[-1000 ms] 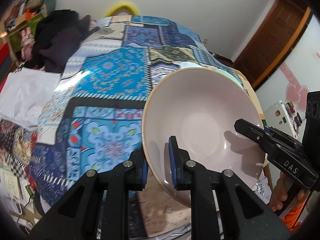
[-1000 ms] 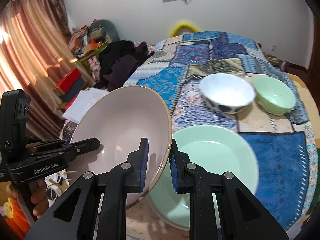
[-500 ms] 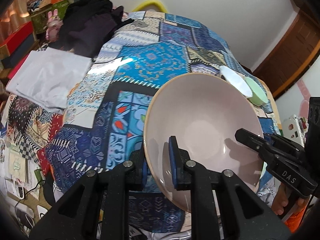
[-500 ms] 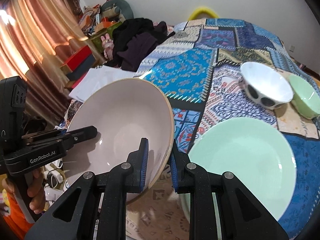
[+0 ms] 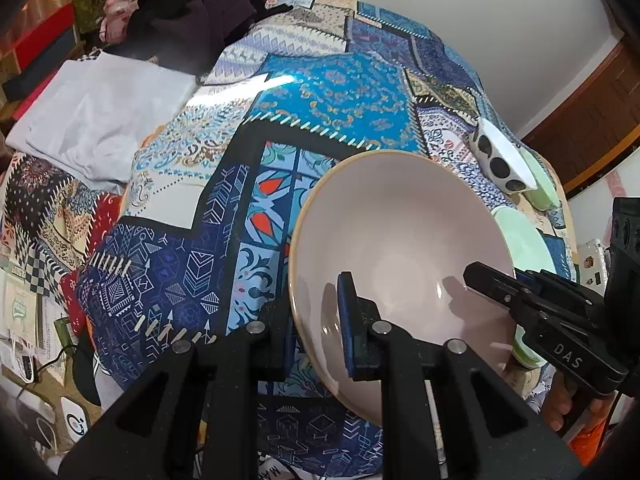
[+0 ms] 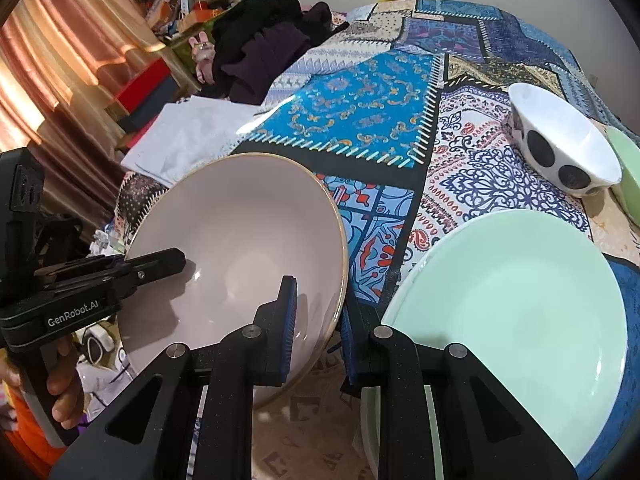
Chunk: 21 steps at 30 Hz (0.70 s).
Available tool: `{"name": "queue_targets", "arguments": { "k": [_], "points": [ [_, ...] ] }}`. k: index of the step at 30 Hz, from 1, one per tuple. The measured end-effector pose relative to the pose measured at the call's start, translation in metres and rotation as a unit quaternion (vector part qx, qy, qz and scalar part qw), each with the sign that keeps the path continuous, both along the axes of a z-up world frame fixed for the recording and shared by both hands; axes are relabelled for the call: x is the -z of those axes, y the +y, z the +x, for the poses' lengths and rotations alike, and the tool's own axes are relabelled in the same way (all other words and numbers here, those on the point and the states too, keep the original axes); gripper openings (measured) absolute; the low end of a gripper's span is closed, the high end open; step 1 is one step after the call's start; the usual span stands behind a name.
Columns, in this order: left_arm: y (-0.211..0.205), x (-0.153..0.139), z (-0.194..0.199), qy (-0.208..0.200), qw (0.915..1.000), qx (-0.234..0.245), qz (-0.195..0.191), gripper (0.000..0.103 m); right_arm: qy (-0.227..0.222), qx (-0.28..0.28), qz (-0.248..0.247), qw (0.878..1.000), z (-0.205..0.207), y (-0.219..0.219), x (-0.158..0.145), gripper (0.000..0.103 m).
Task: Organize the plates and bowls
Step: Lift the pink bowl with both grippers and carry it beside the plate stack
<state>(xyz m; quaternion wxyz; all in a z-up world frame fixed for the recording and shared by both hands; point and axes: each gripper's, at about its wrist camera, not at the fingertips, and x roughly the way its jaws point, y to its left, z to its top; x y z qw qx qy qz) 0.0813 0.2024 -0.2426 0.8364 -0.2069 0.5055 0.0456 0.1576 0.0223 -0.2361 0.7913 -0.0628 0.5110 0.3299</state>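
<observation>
Patchwork cloth [image 6: 360,120] covers the table. Far side: dark clothes pile [image 6: 264,44], white folded fabric [image 6: 188,136] beside it, curtain [image 6: 60,52] at the left. On the cloth: green plate [image 6: 516,304] near the front edge, white bowl with black dots [image 6: 560,148] behind it, small green bowl [image 6: 628,168] touching or just beside the dotted one; can't tell which. Nothing sits between the pink bowl and the plate except the right gripper's own finger.

Pink bowl [image 6: 236,248]: pale pink glaze, tan rim, empty, tilted so the inside faces both cameras. It's held in the air off the table's front-left edge, just left of the green plate.

Left gripper [image 5: 316,332] pinches the bowl's left rim, one pad inside, one outside. Right gripper [image 6: 318,320] pinches the opposite rim the same way. Each gripper's tip shows reaching into the bowl in the other's camera. A hand [image 6: 60,384] holds the left gripper's handle.
</observation>
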Motion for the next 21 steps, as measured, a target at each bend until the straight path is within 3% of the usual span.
{"name": "queue_targets", "arguments": {
  "k": [12, 17, 21],
  "points": [
    [0.002, 0.010, 0.001, 0.008, 1.0000, 0.001, 0.001, 0.018, -0.012, -0.006, -0.005, 1.000, -0.002, -0.001, -0.004, 0.021],
    [-0.001, 0.001, -0.003, -0.004, 0.9993, -0.007, 0.035, 0.018, -0.025, -0.001, 0.002, 1.000, -0.004, -0.007, -0.015, 0.021],
    [0.000, -0.011, -0.007, -0.015, 0.9990, -0.009, 0.042, 0.018, -0.040, 0.004, 0.012, 0.999, -0.006, -0.015, -0.028, 0.021]
  ]
}}
